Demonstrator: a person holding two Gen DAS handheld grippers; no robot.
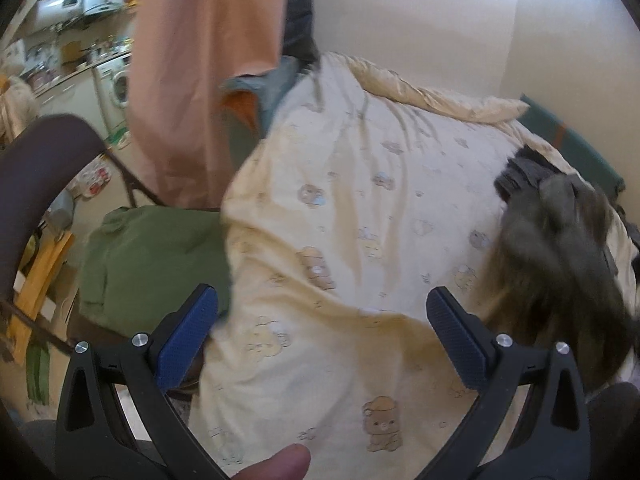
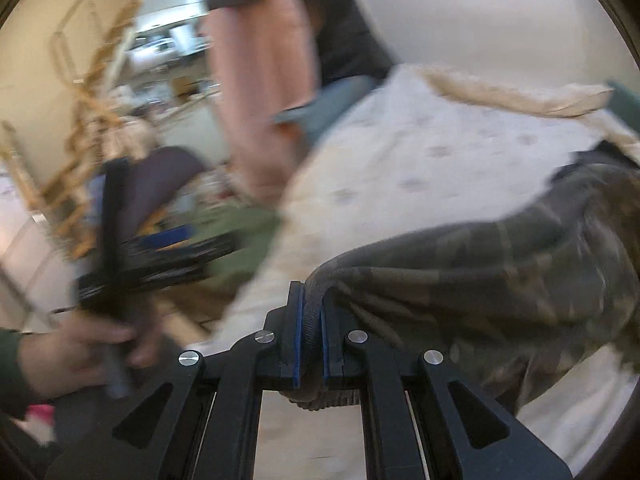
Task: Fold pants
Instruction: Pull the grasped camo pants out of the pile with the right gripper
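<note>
The camouflage pants (image 2: 500, 264) lie on a cream bedsheet (image 2: 440, 152) printed with bears. My right gripper (image 2: 311, 304) is shut on an edge of the pants and holds it just above the sheet. In the left wrist view the pants (image 1: 560, 248) show blurred at the right side of the bed. My left gripper (image 1: 322, 320) is open and empty above the sheet (image 1: 340, 200), left of the pants. It also shows in the right wrist view (image 2: 152, 256), blurred, held in a hand at the left.
A green cloth (image 1: 152, 256) lies at the bed's left edge. A peach garment (image 1: 200, 60) hangs behind the bed. A dark folded item (image 1: 524, 172) sits at the far right of the sheet. A dark chair back (image 1: 36, 168) stands at left. A kitchen lies beyond.
</note>
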